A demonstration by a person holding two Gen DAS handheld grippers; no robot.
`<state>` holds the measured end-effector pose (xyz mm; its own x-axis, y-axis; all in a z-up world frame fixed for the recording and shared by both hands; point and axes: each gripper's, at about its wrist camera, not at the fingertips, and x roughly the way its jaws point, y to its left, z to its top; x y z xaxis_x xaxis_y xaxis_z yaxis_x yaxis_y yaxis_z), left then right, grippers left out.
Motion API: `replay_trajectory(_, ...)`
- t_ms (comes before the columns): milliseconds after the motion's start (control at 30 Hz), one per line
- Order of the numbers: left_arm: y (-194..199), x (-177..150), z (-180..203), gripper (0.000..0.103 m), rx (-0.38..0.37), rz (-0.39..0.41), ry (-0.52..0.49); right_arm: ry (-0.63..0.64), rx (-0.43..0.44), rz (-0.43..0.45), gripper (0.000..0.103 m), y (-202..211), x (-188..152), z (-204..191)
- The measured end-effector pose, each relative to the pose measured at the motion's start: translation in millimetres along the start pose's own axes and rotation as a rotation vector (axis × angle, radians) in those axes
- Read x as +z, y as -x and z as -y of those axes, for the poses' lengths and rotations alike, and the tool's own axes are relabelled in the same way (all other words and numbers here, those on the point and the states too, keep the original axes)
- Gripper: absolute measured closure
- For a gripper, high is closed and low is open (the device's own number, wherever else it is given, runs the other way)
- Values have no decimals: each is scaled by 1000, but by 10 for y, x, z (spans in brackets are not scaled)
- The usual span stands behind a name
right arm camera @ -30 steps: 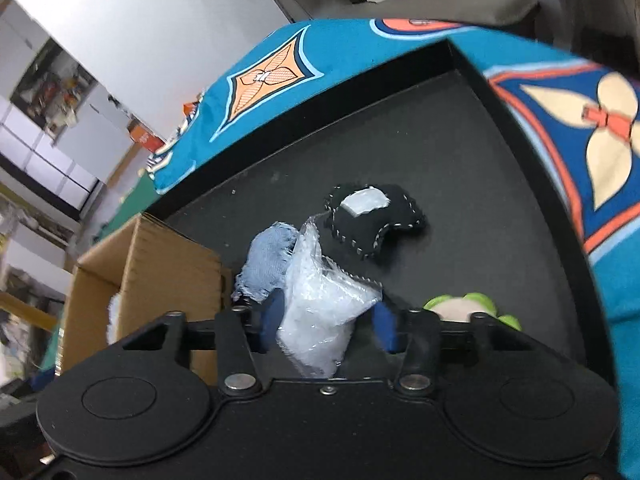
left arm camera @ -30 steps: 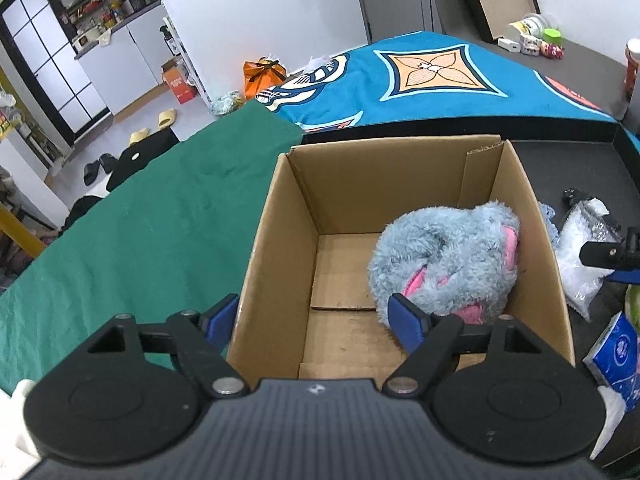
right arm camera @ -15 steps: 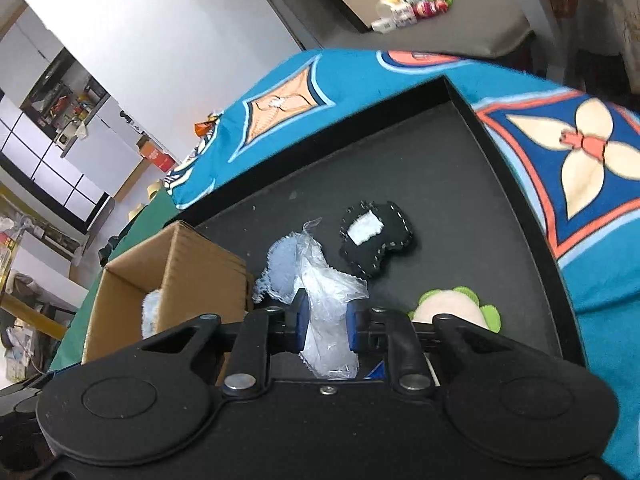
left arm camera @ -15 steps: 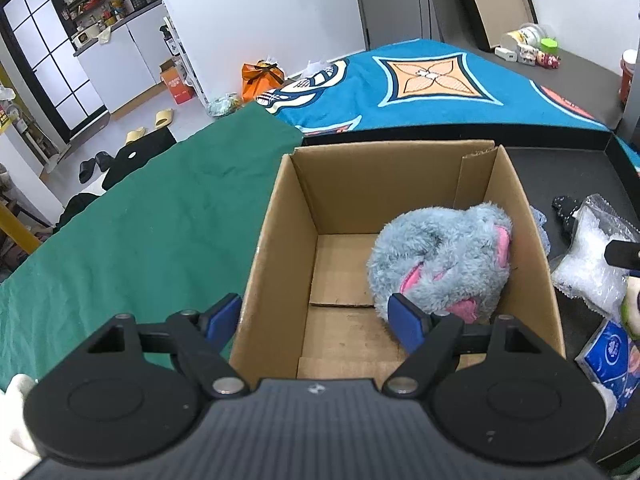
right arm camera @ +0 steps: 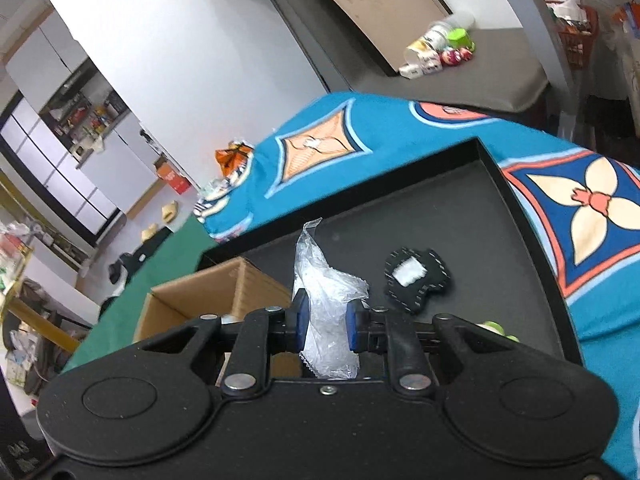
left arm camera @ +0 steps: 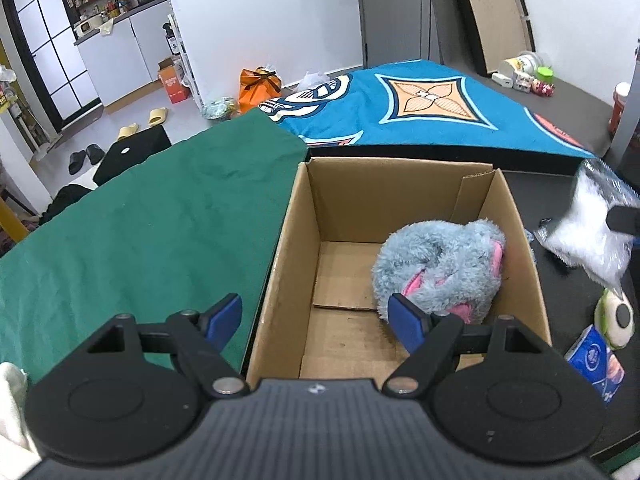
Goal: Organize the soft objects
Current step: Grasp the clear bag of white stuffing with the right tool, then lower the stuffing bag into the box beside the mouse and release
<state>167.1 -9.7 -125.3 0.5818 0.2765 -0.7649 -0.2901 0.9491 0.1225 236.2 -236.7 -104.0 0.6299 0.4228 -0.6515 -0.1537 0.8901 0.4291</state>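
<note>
An open cardboard box (left arm camera: 400, 184) stands between a green cloth and a black tray, with a blue-grey plush (left arm camera: 440, 264) lying against its right wall. My left gripper (left arm camera: 316, 318) hovers open over the box's near left corner, holding nothing. My right gripper (right arm camera: 327, 322) is shut on a clear plastic bag of white stuffing (right arm camera: 320, 280), held above the tray beside the box (right arm camera: 224, 292). From the left wrist the bag (left arm camera: 592, 236) hangs just right of the box. A black felt piece (right arm camera: 416, 280) lies on the tray.
The black tray (right arm camera: 480, 220) has a raised rim and sits on a blue patterned blanket (right arm camera: 600, 200). A green-and-white plush (left arm camera: 614, 318) and a blue tissue pack (left arm camera: 596, 360) lie on the tray near the box. Green cloth (left arm camera: 140, 240) covers the surface left of the box.
My right gripper closed on the plastic bag and lifted it off the tray, uncovering the spot beside the box. The left gripper drew back slightly and stayed open.
</note>
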Motion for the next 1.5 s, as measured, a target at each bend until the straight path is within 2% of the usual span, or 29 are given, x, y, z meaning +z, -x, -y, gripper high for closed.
replay_trajectory(467, 26, -96, -247, 29, -79, 11, 45, 58, 33, 86, 84, 130, 92, -440)
replay_trajectory(667, -14, -136, -368, 41, -113, -3, 77, 85, 45, 94, 84, 100, 63, -616)
replay_trajectory(833, -70, -170, -440, 60, -143, -25, 109, 105, 63, 97, 84, 68, 8, -785)
replay_trajectory(967, -116, -226, -454, 70, -169, -48, 112, 126, 88, 94, 84, 15, -69, -901)
replay_trajectory(1233, -121, -273, -558, 92, -144, -45, 149, 143, 91, 53, 84, -90, -183, -1044)
replay_trajectory(1500, -81, -298, -614, 92, -162, -29, 181, 150, 94, 39, 84, -119, -233, -1142)
